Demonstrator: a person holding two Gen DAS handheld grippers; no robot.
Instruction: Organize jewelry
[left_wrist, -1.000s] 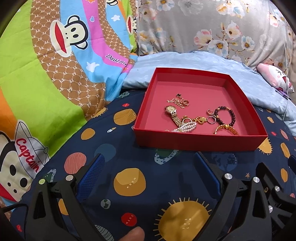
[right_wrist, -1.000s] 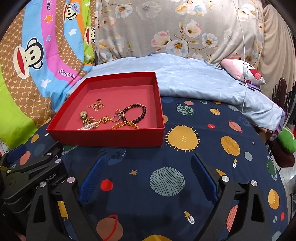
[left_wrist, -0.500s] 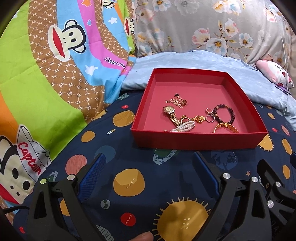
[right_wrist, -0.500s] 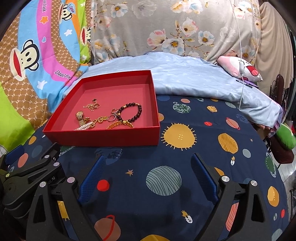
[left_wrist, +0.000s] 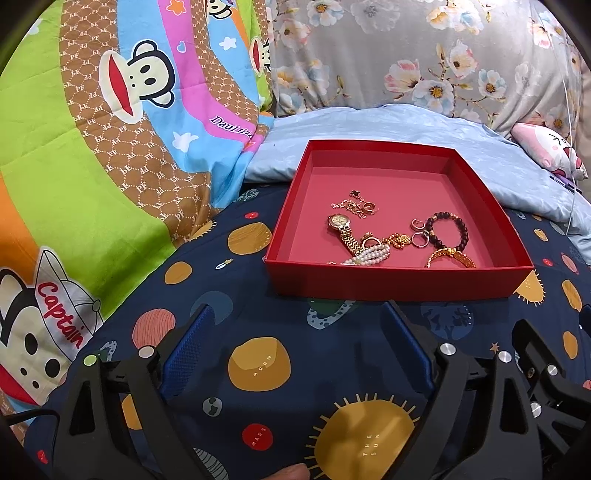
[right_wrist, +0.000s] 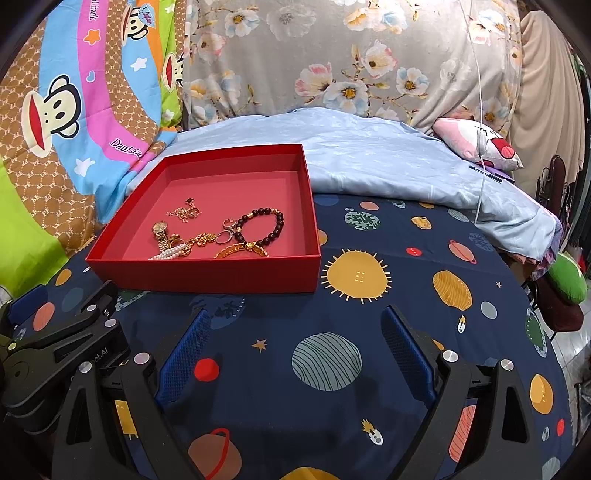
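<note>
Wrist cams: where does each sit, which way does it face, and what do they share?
Left wrist: on the left gripper, angled down at the red tray; own open fingers, a fingertip and the right gripper's side show.
Right wrist: on the right gripper, tray ahead-left; own open fingers and the left gripper show.
Shared: tray, beaded bracelet, planet-print sheet.

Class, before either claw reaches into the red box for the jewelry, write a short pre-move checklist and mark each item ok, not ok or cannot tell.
1. Left claw open and empty: ok.
2. Right claw open and empty: ok.
3. Red box sits flat on the bedsheet, uncovered: ok.
4. Bead bracelet lies free of other pieces: not ok, it touches a ring and the gold bracelet.
5. Watch clear of the pearl strand: cannot tell.
</note>
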